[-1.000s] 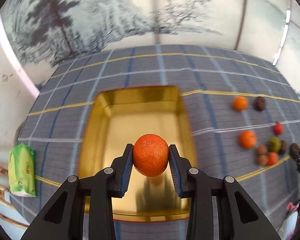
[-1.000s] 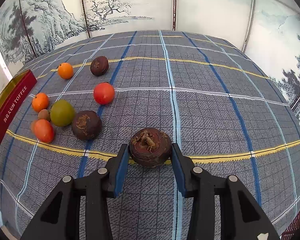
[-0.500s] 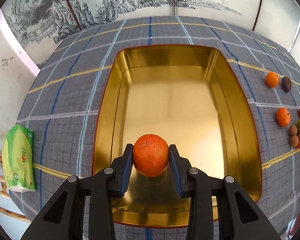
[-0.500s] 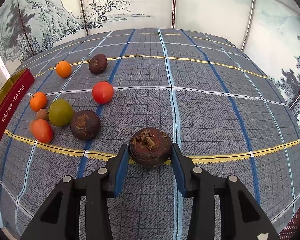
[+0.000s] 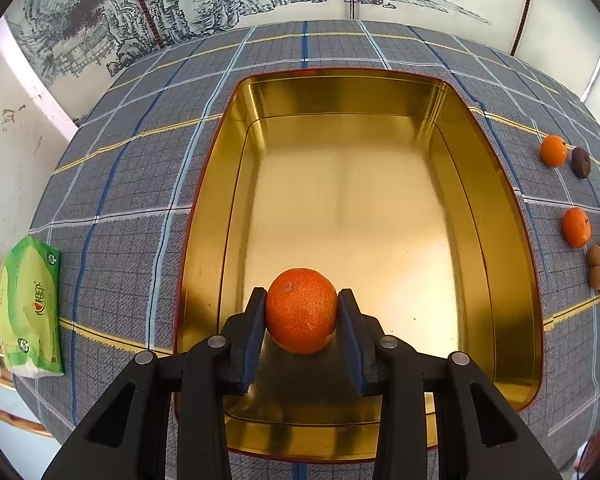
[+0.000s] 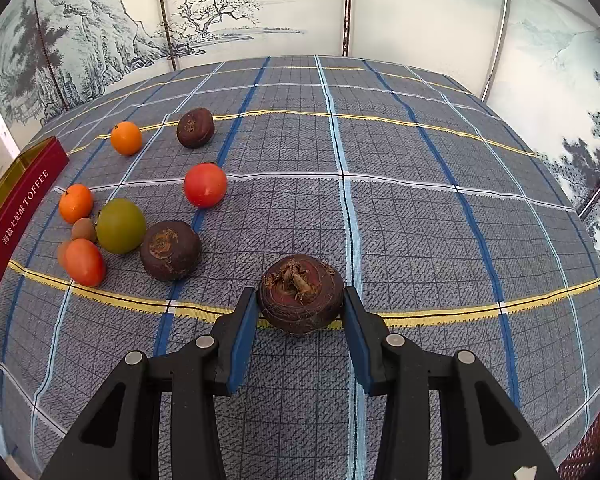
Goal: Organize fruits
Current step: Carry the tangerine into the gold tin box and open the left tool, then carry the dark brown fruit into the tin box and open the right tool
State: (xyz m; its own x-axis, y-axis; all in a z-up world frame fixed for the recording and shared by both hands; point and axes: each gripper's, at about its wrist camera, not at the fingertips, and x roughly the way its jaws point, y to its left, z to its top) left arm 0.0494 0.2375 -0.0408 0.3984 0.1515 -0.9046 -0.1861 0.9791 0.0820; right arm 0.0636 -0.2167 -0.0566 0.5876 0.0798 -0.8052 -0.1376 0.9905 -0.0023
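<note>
Lowered since a second ago, the left gripper (image 5: 301, 312) now holds its mandarin (image 5: 301, 310) down inside the gold tin (image 5: 512, 240); the right gripper has not moved.

Left wrist view: blue pads clamp the mandarin low over the tin's near floor; whether it touches the floor cannot be told. Loose fruits lie far right on the plaid cloth (image 5: 120, 200); a green tissue pack (image 5: 30, 308) sits left.
Right wrist view: the right gripper (image 6: 300, 308) clamps a brown water chestnut (image 6: 300, 294) by the cloth's yellow stripe. A red tomato (image 6: 205, 185), a green fruit (image 6: 121, 226) and more lie to the left.
</note>
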